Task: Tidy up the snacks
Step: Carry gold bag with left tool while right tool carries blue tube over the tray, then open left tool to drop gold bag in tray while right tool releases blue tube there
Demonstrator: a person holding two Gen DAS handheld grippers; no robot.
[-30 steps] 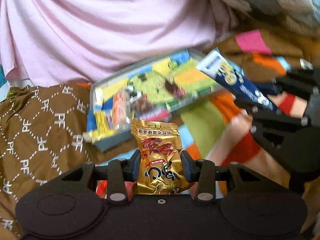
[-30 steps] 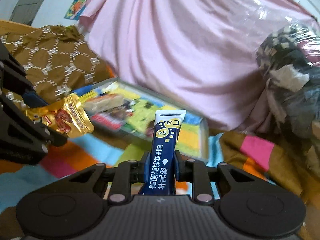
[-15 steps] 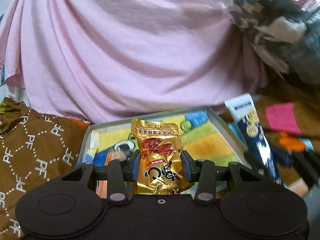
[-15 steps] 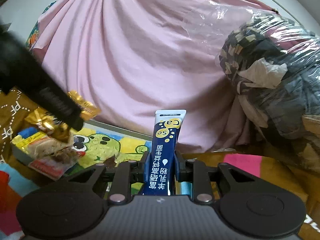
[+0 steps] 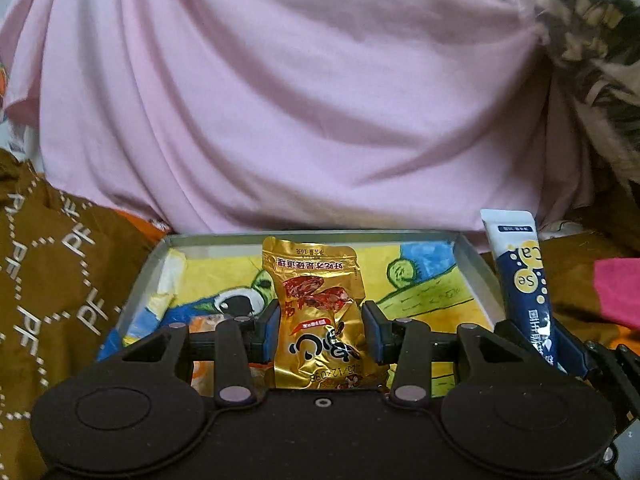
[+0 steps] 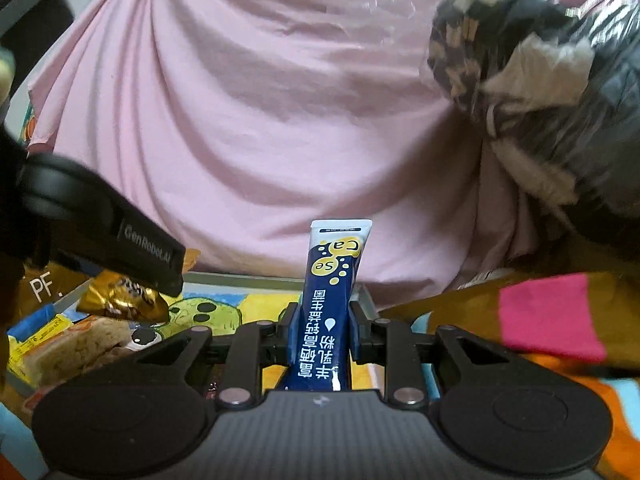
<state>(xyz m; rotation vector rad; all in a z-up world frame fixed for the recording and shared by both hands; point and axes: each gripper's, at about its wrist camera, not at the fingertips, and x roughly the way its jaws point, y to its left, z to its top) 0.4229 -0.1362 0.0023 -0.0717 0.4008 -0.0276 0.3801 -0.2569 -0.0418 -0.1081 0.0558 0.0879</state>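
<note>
My left gripper (image 5: 320,334) is clamped on the gold snack pouch (image 5: 316,312), the blue pads pinching it at its waist from both sides. The pouch stands upright between the jaws, its long axis running straight out along the fingers, its sealed top edge pointing away from me with the print upside down.

My right gripper (image 6: 322,330) is clenched tight on the blue stick pack (image 6: 330,296), a narrow sachet that also stands upright, its white-capped end farthest from me.

Just beyond both sets of jaws lies the tray (image 5: 312,236), a shallow metal-rimmed box with a cartoon-printed floor. From the left wrist view the pouch hangs over the middle of the tray, and the far rim sits just past its top edge. The stick pack is over the tray's right rim, so I judge my left hand better placed for a drop. At the tray's left end, in the right wrist view, I see a pale wrapped snack (image 6: 72,348) already lying inside.

Beyond the tray rises a pink cloth (image 5: 300,100), with a brown patterned blanket (image 5: 52,288) to the left. I judge the next move a lowering into bare tray floor, then a release.
</note>
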